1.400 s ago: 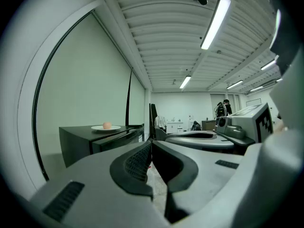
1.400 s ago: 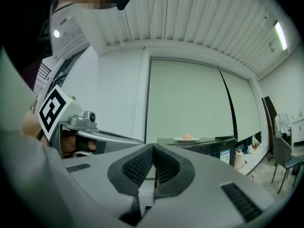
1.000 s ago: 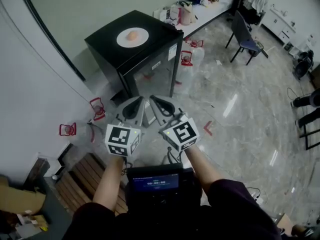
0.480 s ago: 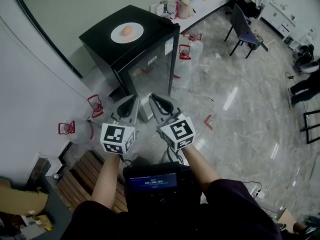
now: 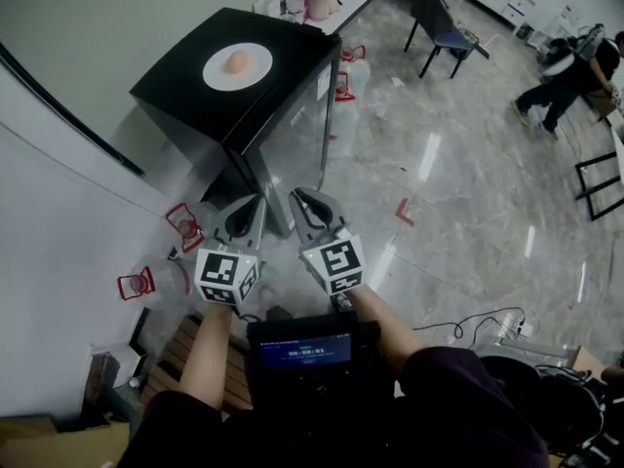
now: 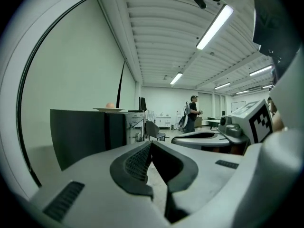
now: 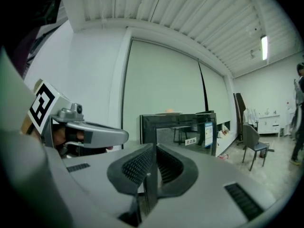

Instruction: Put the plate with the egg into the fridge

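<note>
Where fridge (image 5: pixel 288 139) stands shut, plate (image 5: pixel 215 70) on top, egg (image 5: pixel 237 61) on plate

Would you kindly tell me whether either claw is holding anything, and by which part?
Nothing is held: left claw and right claw are both shut and empty; the plate with the egg sits on the fridge.

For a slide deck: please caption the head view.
Left gripper and right gripper, shut and empty, face a black fridge topped by a plate with an egg.
</note>
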